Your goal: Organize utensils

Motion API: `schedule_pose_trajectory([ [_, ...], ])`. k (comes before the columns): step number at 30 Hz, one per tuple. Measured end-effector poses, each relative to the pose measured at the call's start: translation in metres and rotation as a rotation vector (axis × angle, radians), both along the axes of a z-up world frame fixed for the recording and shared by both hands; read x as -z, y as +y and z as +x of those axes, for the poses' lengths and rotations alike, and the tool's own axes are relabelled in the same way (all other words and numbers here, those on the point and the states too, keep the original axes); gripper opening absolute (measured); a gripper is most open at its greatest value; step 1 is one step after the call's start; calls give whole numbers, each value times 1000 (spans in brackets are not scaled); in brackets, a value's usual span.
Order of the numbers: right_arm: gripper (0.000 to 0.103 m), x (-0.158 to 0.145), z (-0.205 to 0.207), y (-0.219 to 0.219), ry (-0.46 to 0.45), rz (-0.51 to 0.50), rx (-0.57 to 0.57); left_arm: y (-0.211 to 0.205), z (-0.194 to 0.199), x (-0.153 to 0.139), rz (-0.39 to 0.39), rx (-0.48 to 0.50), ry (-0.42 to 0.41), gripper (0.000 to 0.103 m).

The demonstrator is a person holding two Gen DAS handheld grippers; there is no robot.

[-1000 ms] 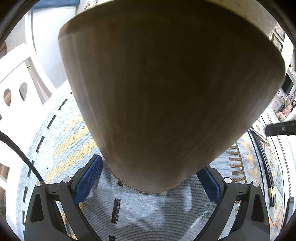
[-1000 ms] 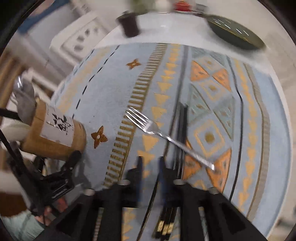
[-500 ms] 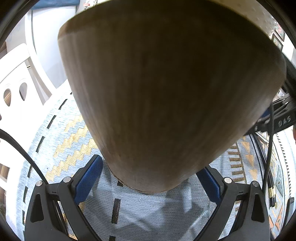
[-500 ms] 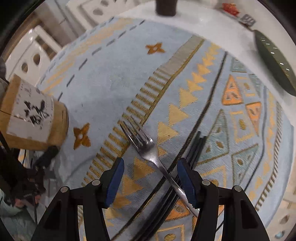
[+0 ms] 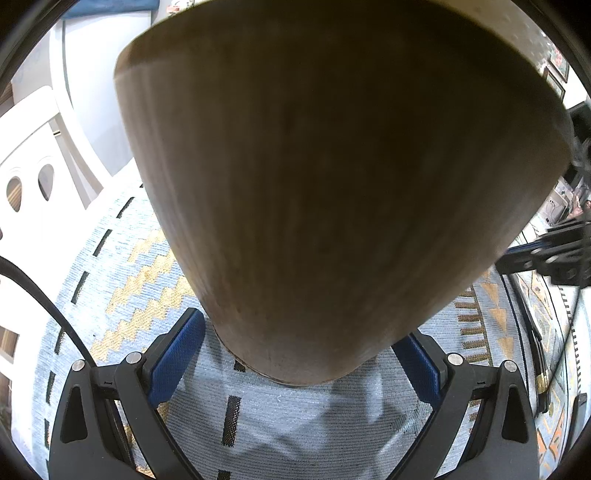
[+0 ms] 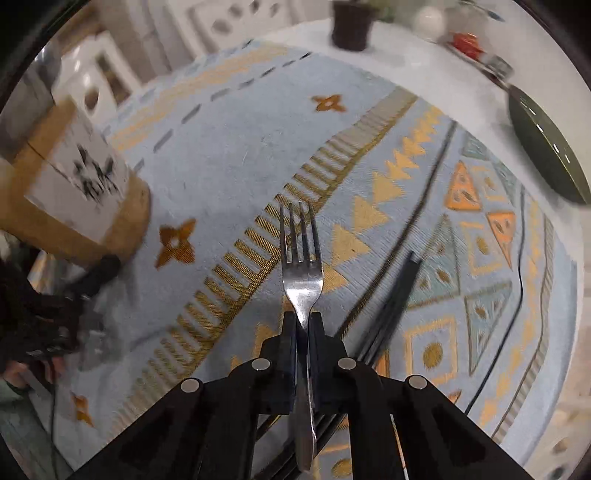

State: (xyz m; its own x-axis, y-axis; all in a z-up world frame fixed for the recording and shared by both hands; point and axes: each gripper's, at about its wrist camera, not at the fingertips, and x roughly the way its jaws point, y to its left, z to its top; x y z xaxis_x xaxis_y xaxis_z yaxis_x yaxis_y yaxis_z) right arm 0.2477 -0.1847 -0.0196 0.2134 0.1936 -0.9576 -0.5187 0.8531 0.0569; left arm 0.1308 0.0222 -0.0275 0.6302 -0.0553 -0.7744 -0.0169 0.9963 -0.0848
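Note:
A tan wooden utensil holder (image 5: 332, 184) fills the left wrist view, standing on a blue patterned placemat (image 5: 129, 295). My left gripper (image 5: 299, 332) is shut on its base, a blue pad on each side. In the right wrist view the same holder (image 6: 74, 192), with a white label, stands at the left. A silver fork (image 6: 301, 254) points away from the camera, tines outward. My right gripper (image 6: 303, 317) has just been closing and is now shut on the fork's neck, the handle running back between the fingers. Black chopsticks (image 6: 395, 299) lie on the mat just right of the fork.
A dark green plate (image 6: 543, 147) lies at the table's right edge. A dark cup (image 6: 351, 26) and small red and white items stand at the far edge. A white chair (image 5: 29, 166) stands beyond the mat on the left. A black cable (image 5: 44, 295) crosses there.
My right gripper has rolled, come down over the fork and shut on its neck; the fork now lines up with the fingers. The left gripper and holder have not moved.

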Motion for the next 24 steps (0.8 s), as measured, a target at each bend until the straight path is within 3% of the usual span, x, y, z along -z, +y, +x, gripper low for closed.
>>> schedule_pose_trajectory([
  [9, 6, -79, -50, -78, -104, 322, 299, 0, 0, 0, 0, 0, 0, 98],
  [15, 5, -123, -75, -86, -195, 396, 373, 0, 1, 1, 0, 0, 0, 98],
  [24, 4, -151, -94, -91, -236, 432, 387, 0, 1, 1, 0, -1, 1, 98],
])
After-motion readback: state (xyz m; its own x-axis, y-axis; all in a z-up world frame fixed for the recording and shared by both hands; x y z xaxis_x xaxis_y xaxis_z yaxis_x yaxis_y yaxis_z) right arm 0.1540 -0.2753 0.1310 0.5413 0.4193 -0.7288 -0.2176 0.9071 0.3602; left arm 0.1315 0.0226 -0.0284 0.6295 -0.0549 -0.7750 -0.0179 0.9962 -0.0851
